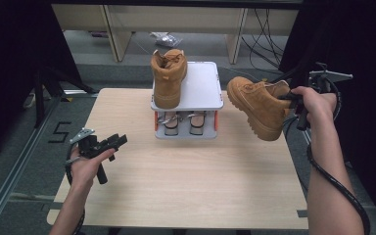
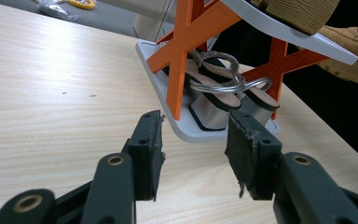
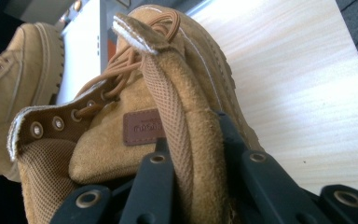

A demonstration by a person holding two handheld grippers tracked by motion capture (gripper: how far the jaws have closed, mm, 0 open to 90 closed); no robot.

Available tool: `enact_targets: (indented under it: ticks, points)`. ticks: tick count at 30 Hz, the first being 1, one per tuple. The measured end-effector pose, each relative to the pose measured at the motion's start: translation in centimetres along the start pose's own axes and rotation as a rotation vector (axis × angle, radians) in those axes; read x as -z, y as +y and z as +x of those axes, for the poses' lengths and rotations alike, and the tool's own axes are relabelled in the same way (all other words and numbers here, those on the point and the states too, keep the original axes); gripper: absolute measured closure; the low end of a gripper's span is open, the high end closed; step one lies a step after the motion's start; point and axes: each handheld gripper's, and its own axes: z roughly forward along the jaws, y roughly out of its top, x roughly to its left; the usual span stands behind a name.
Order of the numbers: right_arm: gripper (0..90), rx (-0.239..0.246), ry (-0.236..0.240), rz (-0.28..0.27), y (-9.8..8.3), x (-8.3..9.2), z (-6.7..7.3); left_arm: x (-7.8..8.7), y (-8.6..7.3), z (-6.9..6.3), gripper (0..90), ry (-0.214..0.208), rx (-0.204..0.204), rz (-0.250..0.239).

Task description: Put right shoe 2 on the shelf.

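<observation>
Holding a tan boot (image 1: 257, 105) by its collar, right gripper (image 1: 293, 100) clamped, mid-right of frame.
Left gripper (image 1: 108, 144) fingers apart; your thin-edged grip could let the boot slip before the rack (image 1: 203, 85).

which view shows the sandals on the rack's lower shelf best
The left gripper view: the sandals sit close, straps and soles clear. The high view shows them small under the top shelf. The right gripper view gives nothing useful on them.

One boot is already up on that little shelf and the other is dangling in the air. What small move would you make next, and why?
Probably carry the held boot leftward over the bare part of the rack's top shelf. The right gripper is shut on its collar, the boot hangs tilted beside the rack, and the first boot takes only the left half.
</observation>
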Motion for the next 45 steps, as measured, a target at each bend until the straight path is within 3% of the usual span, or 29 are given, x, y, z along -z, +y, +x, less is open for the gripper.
enact_targets:
  ticks: [1,4,5,6,7,9,10,13,14,15,16,17,18,20,26,27,29,31,33,35,36,42,44,45]
  points:
    - [80.7,0.006,-0.016,-0.006,0.0,0.0,0.1,0.0,0.0,0.0,54.8,-0.001,-0.003,0.0]
    - [80.7,-0.003,0.011,-0.046,0.1,-0.1,0.3,0.0,0.0,0.0,54.9,-0.001,-0.005,0.001]
    - [80.7,-0.009,-0.01,-0.013,0.2,0.2,0.4,0.0,0.0,0.0,54.8,0.0,-0.002,0.001]
    - [80.8,-0.03,0.002,-0.032,0.3,0.1,0.6,0.0,0.0,0.0,54.8,0.001,-0.001,0.001]
    - [80.7,-0.012,0.013,-0.054,0.2,0.0,0.5,0.0,0.0,0.1,54.8,0.0,-0.003,0.0]
    - [80.7,0.003,0.007,-0.045,0.4,0.2,0.6,0.0,0.0,0.1,54.8,0.001,-0.005,0.001]
    - [80.7,-0.01,-0.012,-0.025,0.5,0.4,0.8,0.0,0.0,0.1,54.8,0.004,-0.002,0.001]
    - [80.7,-0.033,-0.002,-0.045,0.7,0.4,1.2,0.0,0.0,0.1,54.7,0.005,-0.001,0.001]
    - [80.6,-0.014,-0.007,-0.035,0.7,0.5,1.2,0.0,0.0,0.1,54.6,0.005,-0.003,0.001]
    - [80.6,-0.021,0.016,-0.053,0.7,0.4,1.3,0.0,0.0,0.1,54.5,0.005,-0.003,0.002]
    - [80.6,0.006,0.022,-0.083,0.7,0.3,1.2,0.0,0.0,0.1,54.4,0.003,-0.006,0.002]
    - [80.6,-0.013,0.004,-0.043,0.8,0.6,1.4,0.0,0.0,0.1,54.5,0.005,-0.003,0.003]
    - [80.6,0.0,0.027,-0.082,0.8,0.3,1.4,0.0,0.0,0.1,54.4,0.004,-0.003,0.003]
    - [80.5,-0.023,0.04,-0.09,0.8,0.3,1.7,0.0,0.0,0.1,54.5,0.004,-0.003,0.002]
    - [80.6,-0.029,0.055,-0.102,1.1,0.2,2.6,0.1,0.1,0.2,54.5,0.004,-0.006,0.0]
    - [80.5,0.001,0.036,-0.093,1.2,0.2,2.5,0.1,0.1,0.2,54.4,0.005,-0.005,0.0]
    - [80.5,-0.024,0.045,-0.086,1.2,0.2,2.8,0.1,0.1,0.3,54.5,0.004,-0.006,0.0]
    - [80.5,-0.021,0.06,-0.116,1.2,0.0,2.8,0.2,0.1,0.3,54.4,0.005,-0.003,0.0]
    - [80.6,-0.035,0.04,-0.079,1.3,0.2,3.1,0.2,0.1,0.3,54.5,0.007,-0.003,-0.002]
    - [80.5,-0.028,0.039,-0.082,1.4,0.1,3.1,0.2,0.1,0.3,54.4,0.007,-0.002,-0.003]
    - [80.5,-0.021,0.064,-0.124,1.3,-0.2,3.1,0.1,0.0,0.3,54.5,0.007,-0.002,-0.001]
    - [80.5,-0.024,0.073,-0.127,1.5,-0.4,3.7,0.2,0.1,0.3,54.5,0.007,-0.002,-0.002]
    - [80.5,-0.027,0.048,-0.085,1.6,-0.2,4.0,0.2,0.1,0.3,54.5,0.004,-0.002,-0.005]
    - [80.5,-0.038,0.072,-0.108,1.6,-0.3,4.2,0.2,0.1,0.3,54.5,0.005,-0.002,-0.005]
